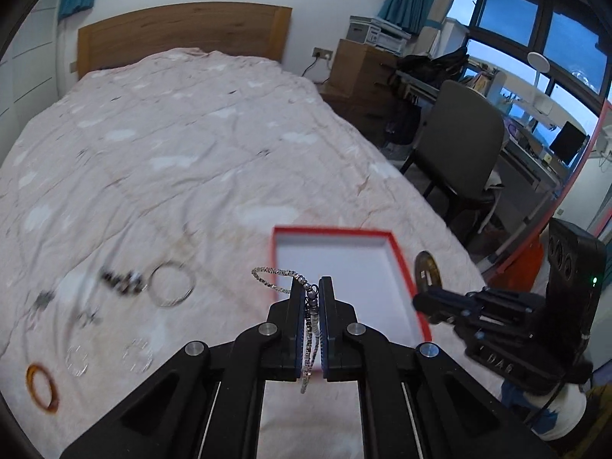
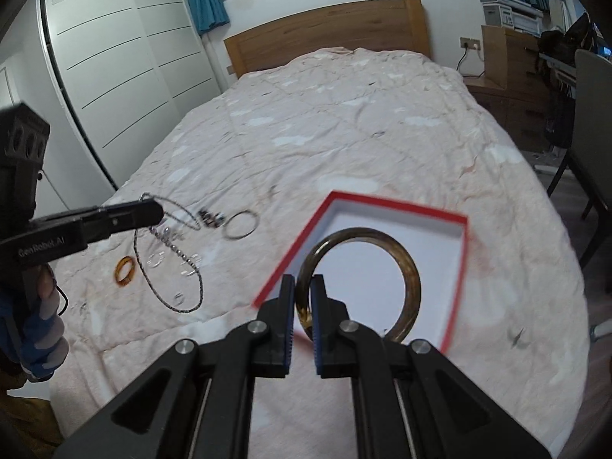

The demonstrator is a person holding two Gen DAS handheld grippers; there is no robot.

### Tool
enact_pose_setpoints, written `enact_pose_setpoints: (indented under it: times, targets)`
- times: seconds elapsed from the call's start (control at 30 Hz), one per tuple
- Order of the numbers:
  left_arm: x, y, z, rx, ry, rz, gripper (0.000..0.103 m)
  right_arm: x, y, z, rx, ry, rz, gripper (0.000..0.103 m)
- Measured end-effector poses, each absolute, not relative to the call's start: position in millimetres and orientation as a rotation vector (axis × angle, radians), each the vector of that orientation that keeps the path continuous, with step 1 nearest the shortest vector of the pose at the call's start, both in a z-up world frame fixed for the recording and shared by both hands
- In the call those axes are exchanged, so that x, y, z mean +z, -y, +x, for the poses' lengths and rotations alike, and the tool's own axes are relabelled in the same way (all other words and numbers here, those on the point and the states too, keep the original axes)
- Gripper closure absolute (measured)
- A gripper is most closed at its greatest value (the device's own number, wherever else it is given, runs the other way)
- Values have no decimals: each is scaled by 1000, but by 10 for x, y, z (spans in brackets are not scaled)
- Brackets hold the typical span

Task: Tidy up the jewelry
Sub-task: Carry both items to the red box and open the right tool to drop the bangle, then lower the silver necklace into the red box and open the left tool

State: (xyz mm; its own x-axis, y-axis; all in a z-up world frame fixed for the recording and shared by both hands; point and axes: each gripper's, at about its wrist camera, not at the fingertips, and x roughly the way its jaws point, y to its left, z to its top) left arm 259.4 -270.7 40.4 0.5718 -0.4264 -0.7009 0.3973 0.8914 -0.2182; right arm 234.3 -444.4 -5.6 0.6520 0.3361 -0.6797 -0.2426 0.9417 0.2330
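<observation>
My left gripper (image 1: 310, 287) is shut on a beaded silver chain necklace (image 1: 273, 279) and holds it above the bed, left of a red-rimmed white box (image 1: 332, 258). In the right wrist view the chain (image 2: 168, 256) hangs in a long loop from that gripper (image 2: 155, 208). My right gripper (image 2: 302, 287) is shut on a large amber bangle (image 2: 411, 287), held over the box (image 2: 457, 267). In the left wrist view the right gripper (image 1: 420, 300) shows at the box's right edge with the bangle (image 1: 427, 267).
Loose jewelry lies on the pink quilt (image 1: 191, 134): a silver bangle (image 1: 172, 285), a dark beaded piece (image 1: 122, 281), an orange ring (image 1: 42, 386) and clear rings (image 1: 137, 355). A chair (image 1: 459, 145) and desk stand right of the bed.
</observation>
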Motion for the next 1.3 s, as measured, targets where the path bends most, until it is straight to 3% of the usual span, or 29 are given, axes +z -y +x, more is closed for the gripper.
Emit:
enact_pose_setpoints:
  times: [0.37,0.67,0.9,1.0,1.1,1.2,1.3]
  targets:
    - [-427,3311,3514,-481,-977,-43,97,-637,4769,3308,308,-901,104,95]
    - [-1098,3247,3485,-480,-1101,-42,97,-1116,4794,3581,301,-1029,77,95]
    - [-1104,3200,3421,-459,-1083,-37,95,-1255,4804,3622,283,-1074,65,94]
    - [-1100,3181,3422,-467,-1093,-53,90,-1248,4842,3618,271,-1076,80,94]
    - [-1086,3207,3434,-484,-1107,-50,79,-1179,4844,3572,268,-1067,73,91]
    - [-1018,3257,3431,-472,-1084,-24,62,-1053,4880,3486,250,-1041,70,79]
    - [-933,3253,3386,-478,-1073,-28,58,-862,4962,3342,226,-1000,80,71]
